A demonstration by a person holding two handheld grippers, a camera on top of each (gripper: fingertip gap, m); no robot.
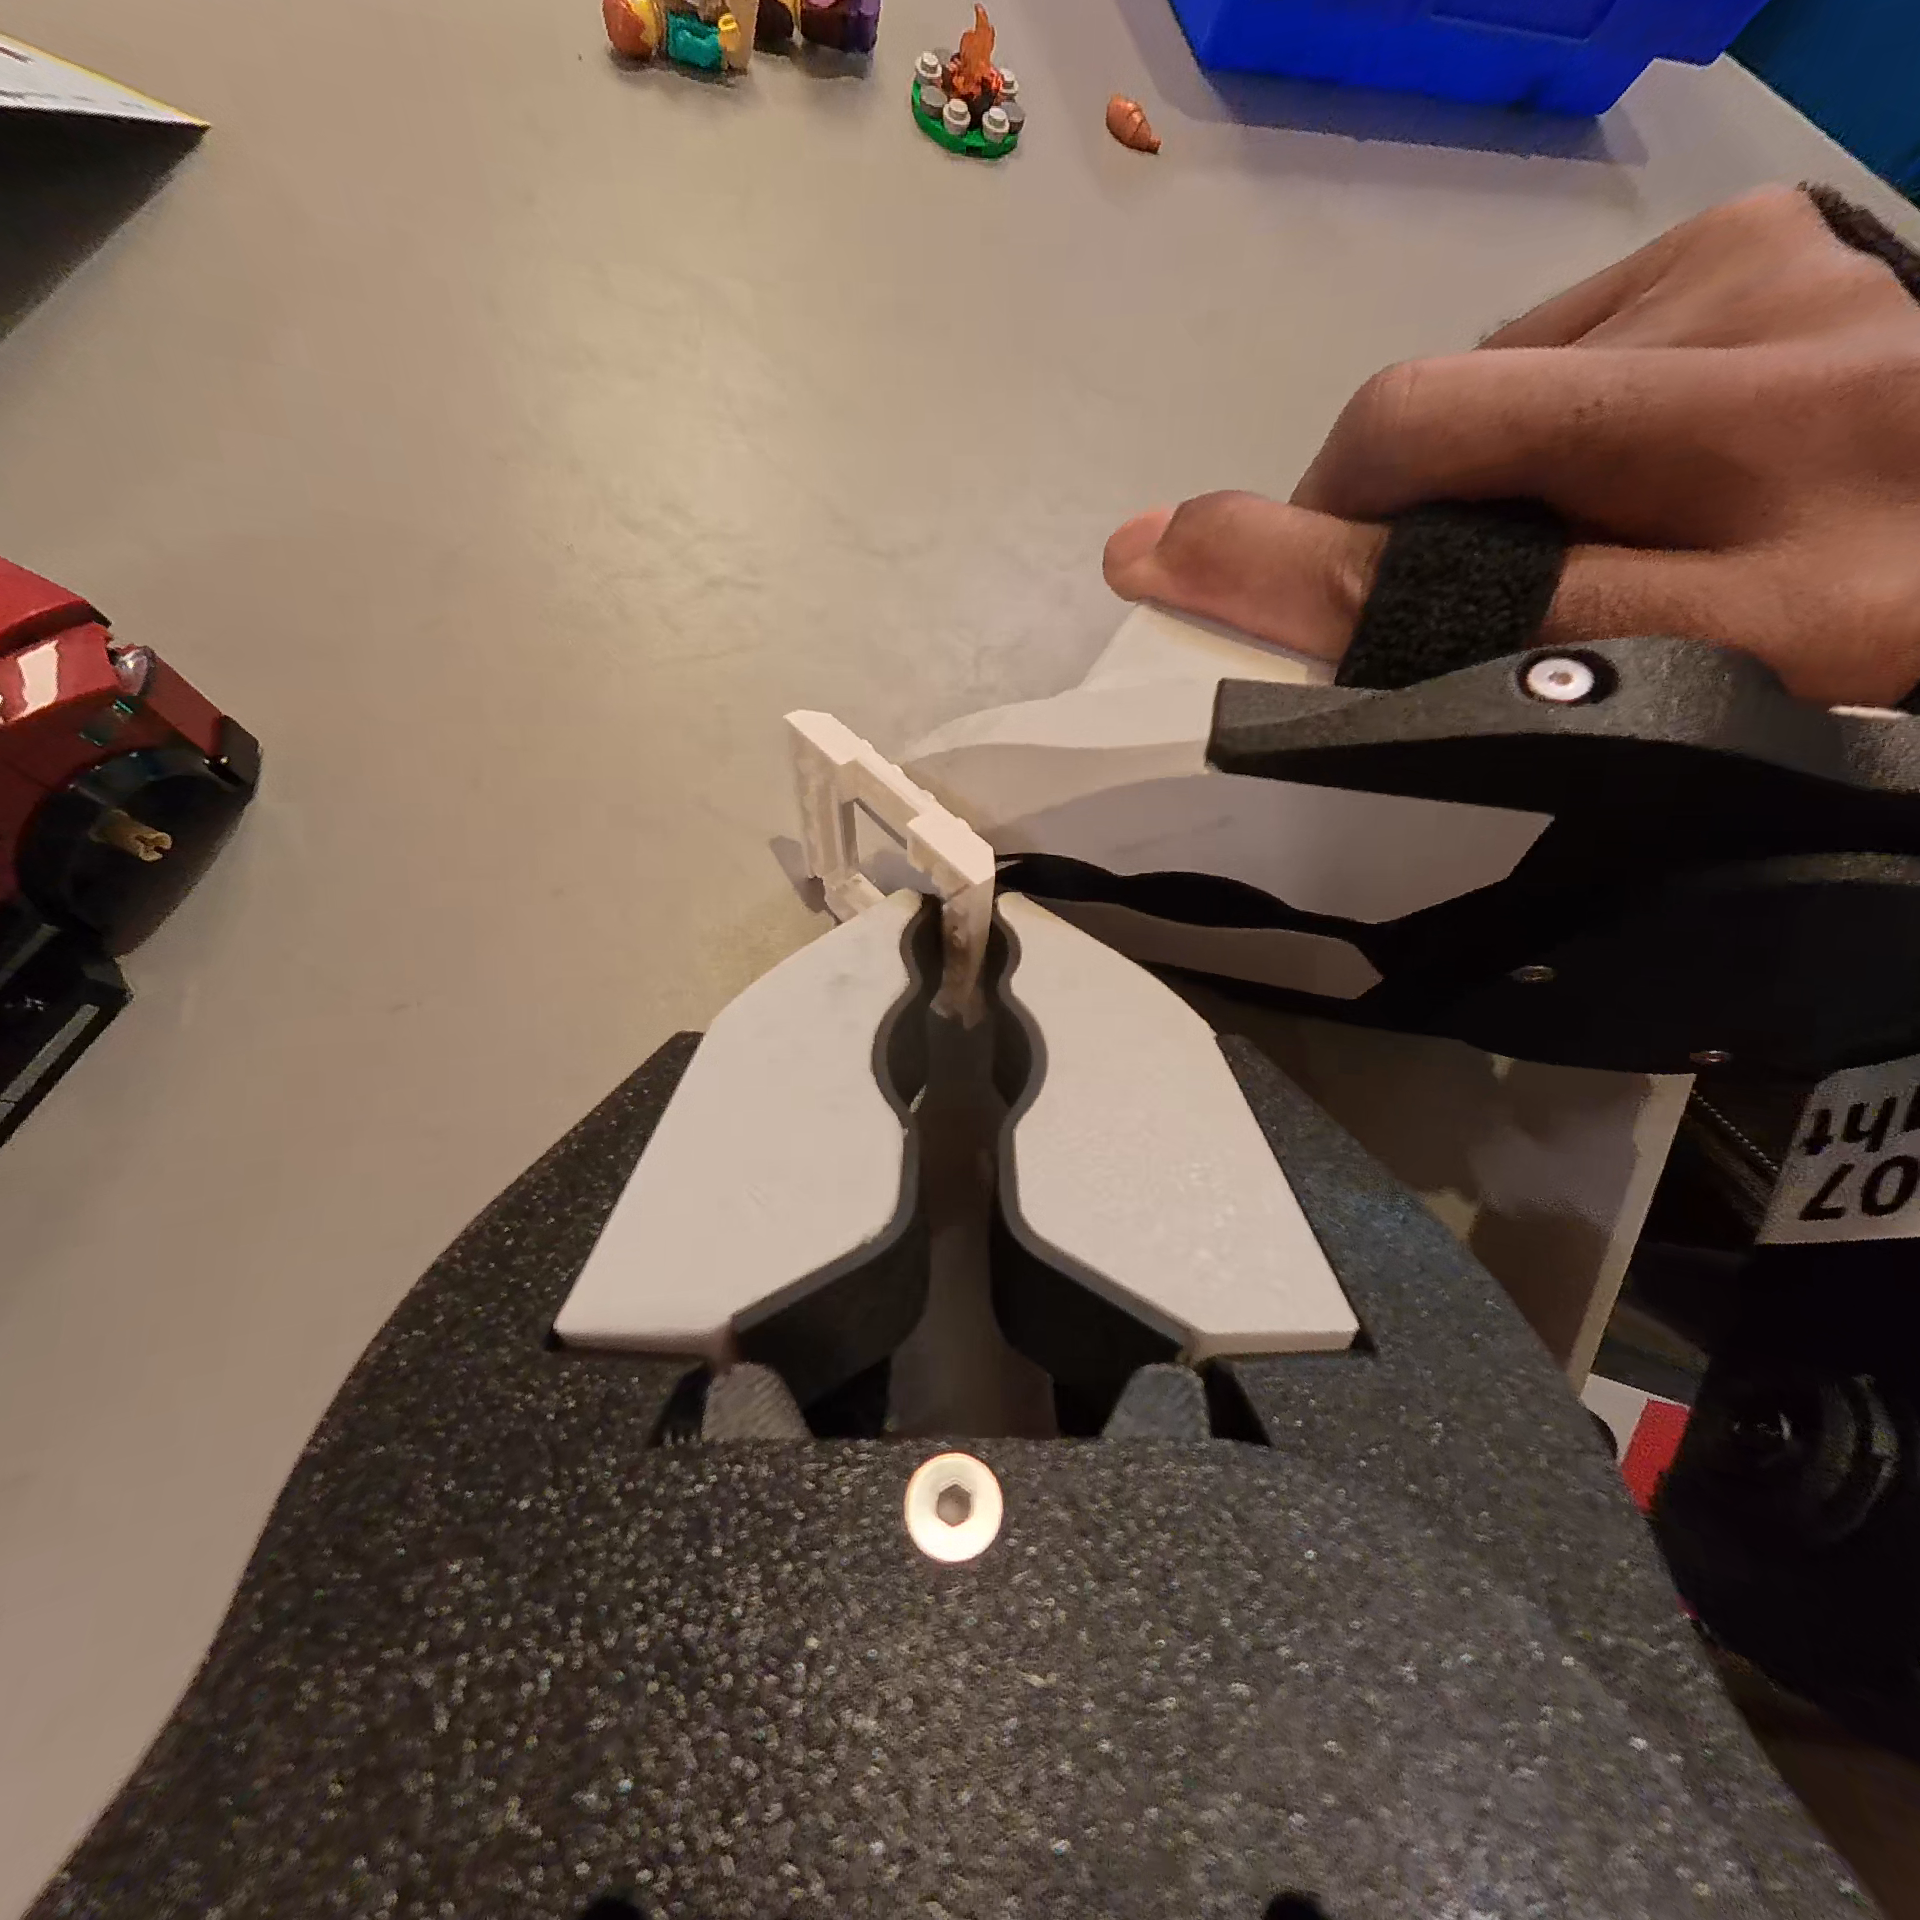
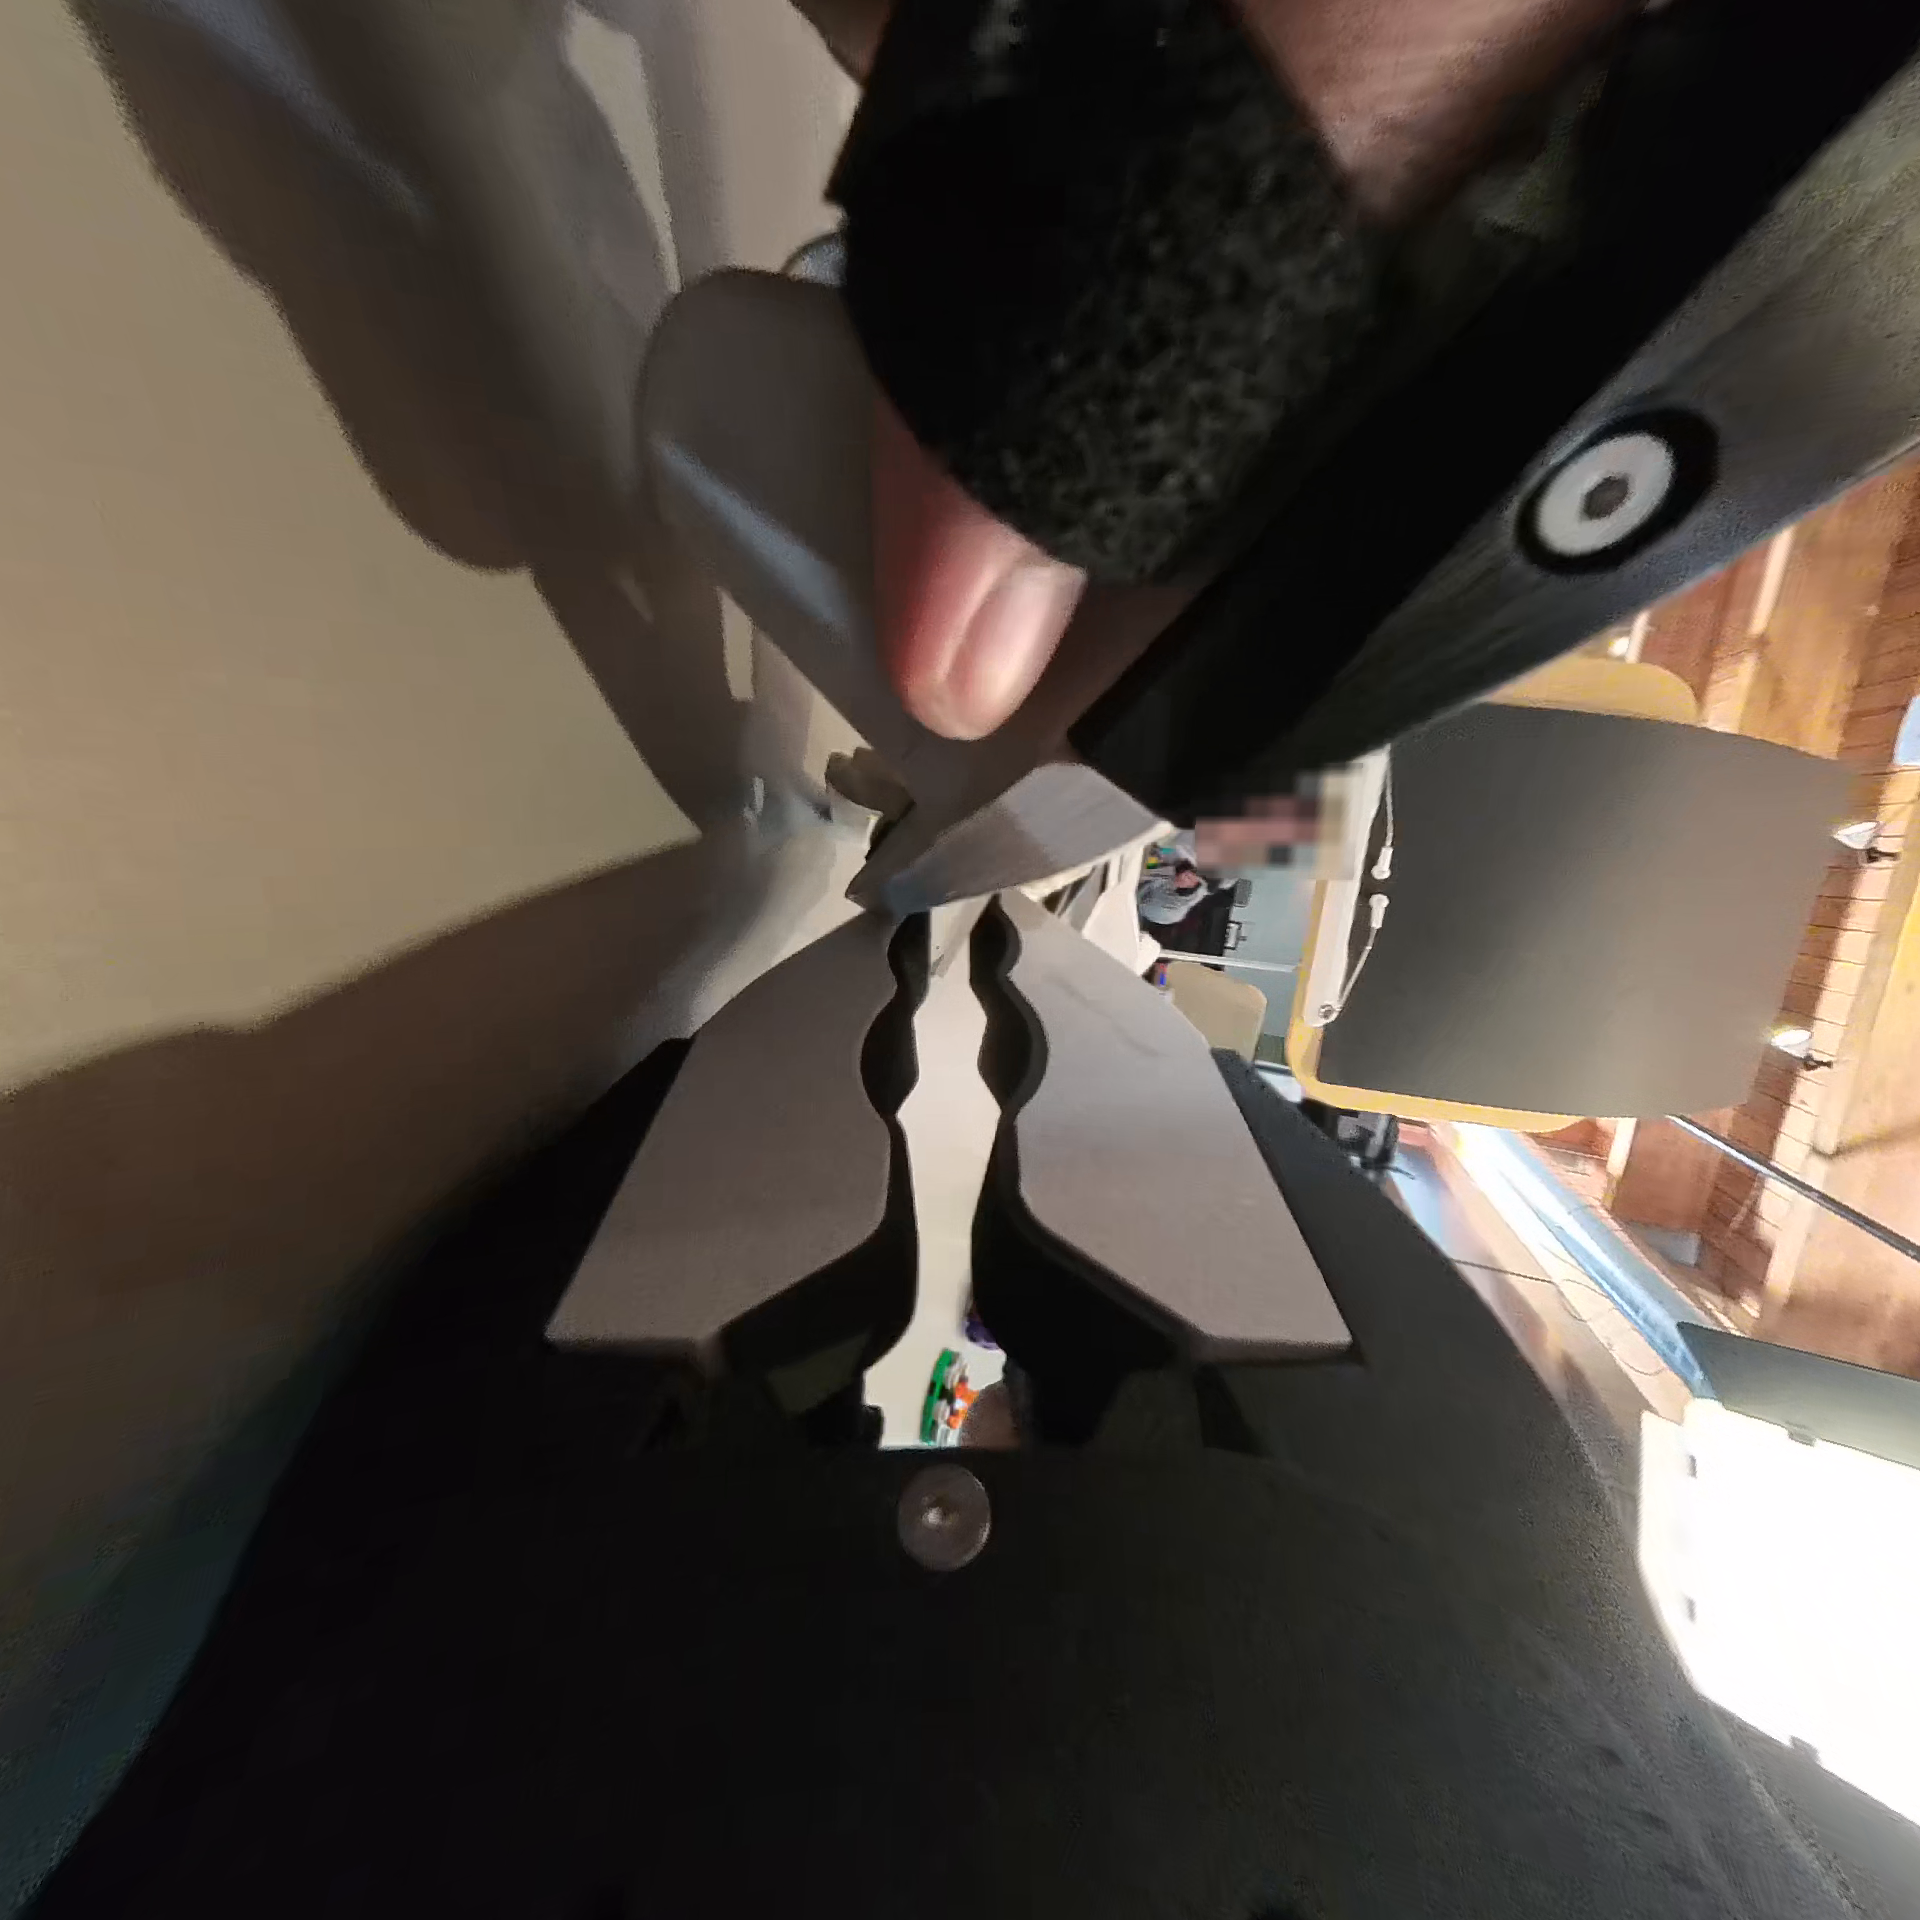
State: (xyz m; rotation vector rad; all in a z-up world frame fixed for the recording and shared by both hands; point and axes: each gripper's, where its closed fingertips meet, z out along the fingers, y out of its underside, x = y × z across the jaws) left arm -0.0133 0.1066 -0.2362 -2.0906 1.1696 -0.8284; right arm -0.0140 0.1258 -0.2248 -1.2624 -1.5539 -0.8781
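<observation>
1. left wrist view: the left claw (image 1: pixel 956 914) is clenching on one upright post of a small white toy-brick window frame (image 1: pixel 883 800). its pale fingertips (image 1: pixel 831 966) are pressing the post from both sides, and the rest of the frame is sticking up just above the worktop (image 1: pixel 520 468).
2. same view: the right claw (image 1: pixel 1003 862) is reaching in from the right with a hand (image 1: pixel 1610 436) strapped to it. its tips are meeting the frame's near top corner. whether it is gripping that corner or only touching it, i cannot tell.
3. same view, the surface: the grey-beige worktop is carrying a red toy car (image 1: pixel 94 769) at the left edge. far back are a toy campfire on a green base (image 1: pixel 966 94), a small orange-brown piece (image 1: pixel 1132 123) beside it, a cluster of colourful toy figures (image 1: pixel 727 31) and a blue bin (image 1: pixel 1455 42). a booklet (image 1: pixel 83 104) is lying at the far left corner.
4. right wrist view: the right claw's fingers are standing slightly apart, with light showing along most of the slot. a pale sliver is sitting at the very tips, too blurred to name. the left claw's fingers are crossing just ahead, with a thumb (image 2: pixel 987 644) and a black strap (image 2: pixel 1091 343) above them.
5. same view, the room: behind are a dark panel in a pale wooden surround (image 2: pixel 1558 914), a brick wall (image 2: pixel 1766 727) and a distant person (image 2: pixel 1174 894).
</observation>
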